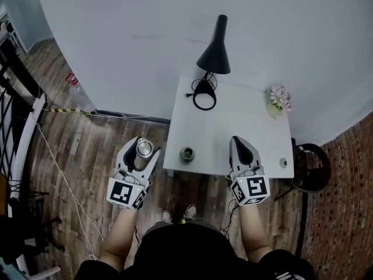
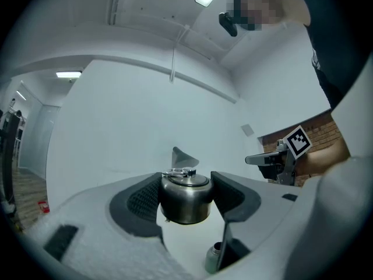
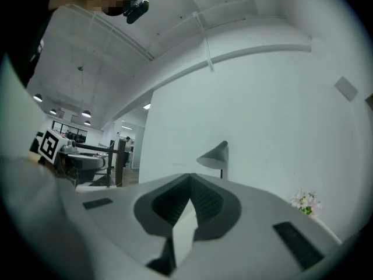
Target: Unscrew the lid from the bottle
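Note:
My left gripper (image 1: 143,147) is shut on a round steel lid (image 1: 144,149) with a wire ring on top, held over the wooden floor just left of the white table (image 1: 233,127). In the left gripper view the lid (image 2: 185,197) sits squeezed between both dark pads. The open metal bottle (image 1: 187,153) stands upright near the table's front left corner; its mouth (image 2: 214,258) shows low between the jaws. My right gripper (image 1: 240,140) hovers over the table's front edge, to the right of the bottle. Its jaws (image 3: 189,177) are shut with nothing between them.
A black desk lamp (image 1: 214,54) with a coiled cable (image 1: 204,98) stands at the table's back. A small pot of flowers (image 1: 278,100) sits at the back right corner. A black stool (image 1: 312,168) is right of the table. A plastic bottle (image 1: 78,92) lies on the floor.

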Demonstrator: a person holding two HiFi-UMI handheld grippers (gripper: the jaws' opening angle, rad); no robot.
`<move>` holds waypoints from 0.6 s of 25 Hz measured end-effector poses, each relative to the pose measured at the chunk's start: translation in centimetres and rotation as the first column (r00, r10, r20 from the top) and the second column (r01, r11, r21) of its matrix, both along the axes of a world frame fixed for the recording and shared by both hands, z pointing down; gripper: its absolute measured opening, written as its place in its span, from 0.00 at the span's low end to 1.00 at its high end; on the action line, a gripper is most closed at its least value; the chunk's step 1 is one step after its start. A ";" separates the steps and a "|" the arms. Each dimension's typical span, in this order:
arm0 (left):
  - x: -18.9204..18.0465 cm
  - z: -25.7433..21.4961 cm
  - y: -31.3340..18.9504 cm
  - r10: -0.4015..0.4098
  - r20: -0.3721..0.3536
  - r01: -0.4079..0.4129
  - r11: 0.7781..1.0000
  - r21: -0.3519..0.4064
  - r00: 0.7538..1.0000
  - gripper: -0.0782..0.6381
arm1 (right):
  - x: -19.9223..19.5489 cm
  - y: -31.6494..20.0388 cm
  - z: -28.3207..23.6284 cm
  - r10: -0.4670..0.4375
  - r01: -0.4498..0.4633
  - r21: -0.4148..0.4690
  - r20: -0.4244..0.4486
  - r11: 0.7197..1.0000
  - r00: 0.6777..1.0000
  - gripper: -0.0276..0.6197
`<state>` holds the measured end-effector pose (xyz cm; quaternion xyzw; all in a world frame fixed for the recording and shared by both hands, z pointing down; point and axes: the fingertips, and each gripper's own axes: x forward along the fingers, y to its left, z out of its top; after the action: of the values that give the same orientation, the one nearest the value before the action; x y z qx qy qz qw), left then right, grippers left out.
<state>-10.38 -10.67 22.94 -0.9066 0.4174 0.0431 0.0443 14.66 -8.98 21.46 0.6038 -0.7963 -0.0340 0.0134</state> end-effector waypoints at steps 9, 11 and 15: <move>-2.4 -2.0 2.9 -0.014 -0.033 0.014 1.000 0.008 0.999 0.49 | 1.3 5.6 -3.7 0.068 -0.066 0.069 -0.036 0.995 0.997 0.06; -3.0 -2.2 3.2 -0.027 -0.038 0.027 1.000 0.008 0.999 0.49 | 1.6 6.3 -2.9 0.085 -0.081 0.052 -0.067 0.995 0.994 0.06; -3.7 -2.9 3.7 -0.034 -0.036 0.035 0.999 0.017 0.999 0.49 | 1.8 6.8 -1.7 0.098 -0.097 0.015 -0.088 0.995 0.991 0.06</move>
<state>-14.10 -7.00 20.09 -0.8980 0.4333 0.0621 0.0453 16.42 -2.16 19.77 0.6400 -0.7642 -0.0641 0.0473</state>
